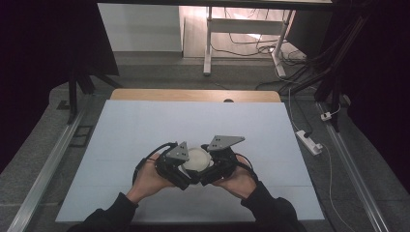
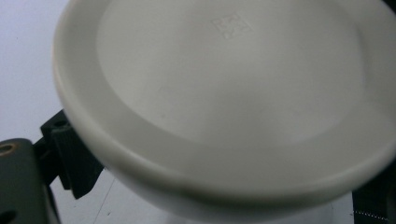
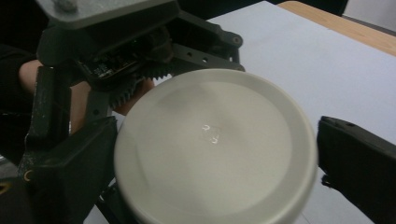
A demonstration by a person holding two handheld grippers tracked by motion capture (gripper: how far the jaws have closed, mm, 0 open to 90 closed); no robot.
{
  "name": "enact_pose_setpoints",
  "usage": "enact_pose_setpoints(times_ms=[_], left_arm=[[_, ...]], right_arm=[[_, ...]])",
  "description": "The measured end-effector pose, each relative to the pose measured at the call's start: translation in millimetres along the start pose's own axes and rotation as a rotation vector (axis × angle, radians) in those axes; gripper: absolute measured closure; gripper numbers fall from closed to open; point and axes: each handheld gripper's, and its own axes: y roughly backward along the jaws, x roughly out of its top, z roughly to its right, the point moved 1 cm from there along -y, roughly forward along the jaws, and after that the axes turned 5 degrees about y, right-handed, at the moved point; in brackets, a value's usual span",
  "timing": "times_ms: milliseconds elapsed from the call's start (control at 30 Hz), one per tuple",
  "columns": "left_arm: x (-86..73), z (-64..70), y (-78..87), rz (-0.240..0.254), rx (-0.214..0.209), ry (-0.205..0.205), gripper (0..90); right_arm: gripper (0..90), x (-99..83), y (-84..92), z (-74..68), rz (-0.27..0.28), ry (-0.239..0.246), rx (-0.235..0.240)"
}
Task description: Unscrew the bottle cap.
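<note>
Between the two grippers, near the front middle of the pale blue table top (image 1: 145,125), a round white container (image 1: 197,160) is held with its flat base or lid face turned upward. Left gripper (image 1: 180,173): it comes in from the left side of the container, and its black body presses against the container's left wall; whether its jaws are clamped on the wall or merely set against it cannot be told. Right gripper (image 1: 205,175): it comes in from the right, and in the right gripper view its two black jaws stand on either side of the container, the left one touching the rim, the right one with a narrow gap visible beside the wall, so a firm grip cannot be confirmed. Container contents: not visible, since the upturned face is closed and smooth; a small embossed square mark sits on that face in the left gripper view. Each gripper is held by one hand, the left hand (image 1: 147,181) and the right hand (image 1: 239,181), both in dark sleeves. Beyond the blue surface, a strip of wooden table edge (image 1: 193,95) runs along the far side.
</note>
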Motion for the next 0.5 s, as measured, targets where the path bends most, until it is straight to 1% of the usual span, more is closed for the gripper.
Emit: enact_pose_setpoints(times_ms=[67,200,367,500], left_arm=[[0.0,-0.5,0.3,0.001,-0.004,-0.001,7.5],[0.4,0.4,-0.4,-0.003,-0.008,-0.003,7.5],[0.8,0.7,-1.6,-0.011,-0.020,-0.017,7.5],[1.2,0.6,-1.9,-0.015,-0.042,-0.035,7.5]], right_arm=[[4.7,-0.1,-0.7,0.2,0.005,0.005,0.010],[5.6,-0.5,-1.7,0.4,0.011,0.013,0.013],[6.2,-1.5,-2.9,1.1,0.012,0.026,0.028],[6.7,-1.8,-2.5,2.3,0.016,0.039,0.052]])
